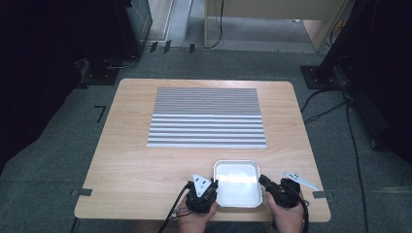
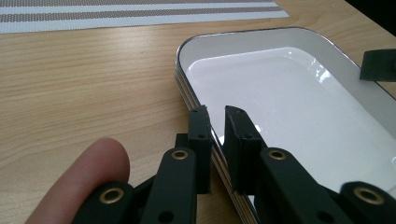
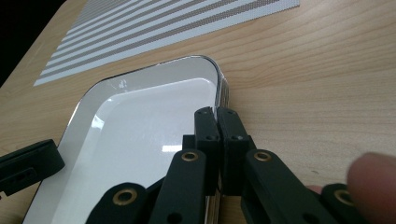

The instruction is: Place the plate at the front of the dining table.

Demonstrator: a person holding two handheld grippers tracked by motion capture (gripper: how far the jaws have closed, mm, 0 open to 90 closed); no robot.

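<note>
A white rectangular tray (image 1: 236,162) with a layered metal rim lies near the table's front edge, empty inside. My left gripper (image 1: 214,184) stands at its left rim. In the left gripper view the jaws of that gripper (image 2: 218,112) straddle the tray's rim (image 2: 233,35), closed on it with a narrow gap. My right gripper (image 1: 263,181) is at the right rim. Seen from its own camera, the right gripper (image 3: 216,112) is pinched shut on the tray's edge (image 3: 140,70), one jaw inside and one outside.
A grey and white striped placemat (image 1: 207,116) lies flat on the wooden table (image 1: 126,160), beyond the tray. Cables and dark equipment stand on the floor around the table. A fingertip (image 2: 88,172) shows beside the left jaws.
</note>
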